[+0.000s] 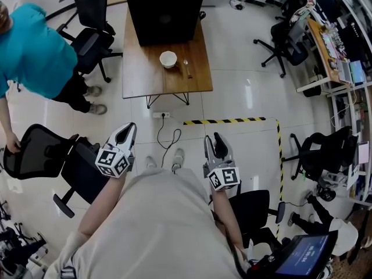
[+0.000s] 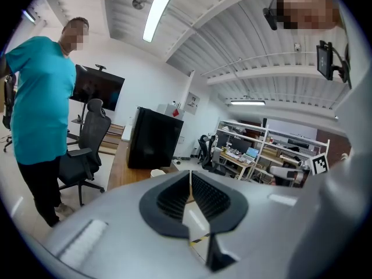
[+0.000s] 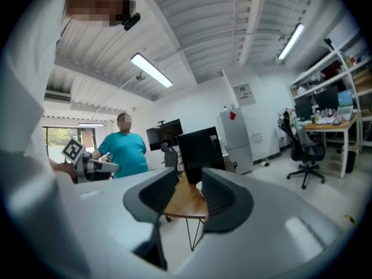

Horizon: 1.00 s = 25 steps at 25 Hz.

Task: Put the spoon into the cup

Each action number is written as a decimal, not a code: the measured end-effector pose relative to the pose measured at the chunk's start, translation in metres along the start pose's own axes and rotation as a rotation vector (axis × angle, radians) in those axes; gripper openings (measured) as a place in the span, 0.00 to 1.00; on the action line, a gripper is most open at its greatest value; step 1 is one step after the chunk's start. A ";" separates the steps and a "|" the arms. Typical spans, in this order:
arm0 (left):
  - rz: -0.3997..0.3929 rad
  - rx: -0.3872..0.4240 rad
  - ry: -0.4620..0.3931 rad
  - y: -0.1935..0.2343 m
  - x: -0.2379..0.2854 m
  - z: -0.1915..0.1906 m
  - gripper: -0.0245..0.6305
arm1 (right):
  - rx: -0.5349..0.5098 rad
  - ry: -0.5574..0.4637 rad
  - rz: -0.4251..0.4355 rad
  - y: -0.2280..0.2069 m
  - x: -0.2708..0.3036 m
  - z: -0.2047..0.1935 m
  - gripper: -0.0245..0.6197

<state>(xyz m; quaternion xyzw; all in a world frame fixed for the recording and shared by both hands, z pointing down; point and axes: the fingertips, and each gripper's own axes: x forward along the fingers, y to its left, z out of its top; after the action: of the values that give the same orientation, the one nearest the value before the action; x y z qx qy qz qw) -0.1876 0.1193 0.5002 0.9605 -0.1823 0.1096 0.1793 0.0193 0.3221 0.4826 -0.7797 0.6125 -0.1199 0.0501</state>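
Observation:
A white cup stands on the wooden table far ahead, with the spoon lying on the wood just to its right. Both grippers are held well short of the table, above the tiled floor. My left gripper has its pads together with nothing in them; in its own view the left gripper points toward the cup. My right gripper is open and empty. Between the jaws of the right gripper I see the table and the cup.
A big black box fills the table's far end. A person in a teal shirt stands at the left beside office chairs. Yellow-black tape and a cable lie on the floor. More chairs stand at the right.

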 end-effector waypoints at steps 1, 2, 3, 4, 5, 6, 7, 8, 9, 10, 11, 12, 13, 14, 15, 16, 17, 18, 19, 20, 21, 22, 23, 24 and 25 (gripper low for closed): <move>0.004 0.001 -0.003 -0.001 0.001 0.001 0.06 | 0.004 -0.010 0.009 -0.001 0.000 0.003 0.25; 0.008 0.003 -0.005 -0.002 0.002 0.001 0.06 | -0.001 -0.017 0.015 -0.002 0.001 0.007 0.25; 0.013 0.004 -0.007 -0.002 0.003 0.002 0.06 | -0.009 -0.022 0.021 -0.003 0.001 0.009 0.25; 0.019 0.005 -0.008 -0.003 0.003 0.001 0.06 | -0.018 -0.026 0.027 -0.005 0.001 0.010 0.25; 0.024 0.006 -0.008 -0.004 0.004 0.000 0.06 | -0.025 -0.028 0.032 -0.008 0.001 0.010 0.25; 0.031 0.007 -0.007 -0.005 0.004 -0.001 0.06 | -0.029 -0.028 0.037 -0.011 0.001 0.010 0.25; 0.037 0.008 -0.006 -0.006 0.005 -0.003 0.06 | -0.031 -0.029 0.043 -0.015 0.001 0.010 0.25; 0.045 0.010 -0.004 -0.007 0.006 -0.004 0.06 | -0.031 -0.030 0.050 -0.018 0.001 0.010 0.25; 0.053 0.012 -0.004 -0.009 0.006 -0.005 0.06 | -0.032 -0.030 0.058 -0.021 0.002 0.010 0.25; 0.064 0.013 -0.004 -0.010 0.007 -0.005 0.06 | -0.033 -0.029 0.068 -0.024 0.002 0.010 0.25; 0.076 0.013 -0.007 -0.011 0.007 -0.005 0.06 | -0.034 -0.027 0.080 -0.027 0.003 0.010 0.25; 0.089 0.011 -0.012 -0.012 0.007 -0.004 0.06 | -0.036 -0.023 0.092 -0.030 0.005 0.008 0.25; 0.101 0.008 -0.017 -0.012 0.007 -0.004 0.06 | -0.036 -0.017 0.104 -0.034 0.007 0.006 0.25; 0.113 0.004 -0.021 -0.012 0.007 -0.004 0.06 | -0.035 -0.009 0.113 -0.037 0.009 0.004 0.25; 0.123 0.000 -0.024 -0.012 0.007 -0.004 0.06 | -0.035 0.000 0.120 -0.041 0.011 0.002 0.25; 0.132 -0.005 -0.025 -0.011 0.007 -0.005 0.06 | -0.035 0.007 0.123 -0.044 0.014 0.000 0.25; 0.140 -0.011 -0.024 -0.010 0.008 -0.006 0.06 | -0.037 0.014 0.126 -0.045 0.016 -0.001 0.25; 0.145 -0.016 -0.023 -0.008 0.008 -0.007 0.06 | -0.040 0.020 0.127 -0.046 0.019 0.000 0.25; 0.148 -0.020 -0.022 -0.005 0.009 -0.008 0.06 | -0.043 0.022 0.129 -0.046 0.023 0.000 0.25; 0.149 -0.024 -0.022 -0.002 0.012 -0.008 0.06 | -0.045 0.022 0.131 -0.046 0.028 0.001 0.25; 0.148 -0.027 -0.023 0.002 0.015 -0.007 0.05 | -0.045 0.023 0.131 -0.046 0.034 0.002 0.25; 0.144 -0.029 -0.024 0.005 0.020 -0.006 0.06 | -0.046 0.027 0.130 -0.046 0.040 0.001 0.25; 0.138 -0.031 -0.023 0.008 0.024 -0.005 0.06 | -0.050 0.031 0.127 -0.046 0.046 0.000 0.25; 0.129 -0.033 -0.022 0.011 0.030 -0.005 0.05 | -0.054 0.036 0.124 -0.046 0.051 0.000 0.25; 0.118 -0.033 -0.020 0.014 0.035 -0.004 0.06 | -0.057 0.040 0.119 -0.046 0.056 -0.001 0.25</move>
<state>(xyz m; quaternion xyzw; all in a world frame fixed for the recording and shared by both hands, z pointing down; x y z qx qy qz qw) -0.1619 0.0976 0.5177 0.9460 -0.2424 0.1073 0.1864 0.0748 0.2790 0.5013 -0.7404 0.6619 -0.1148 0.0228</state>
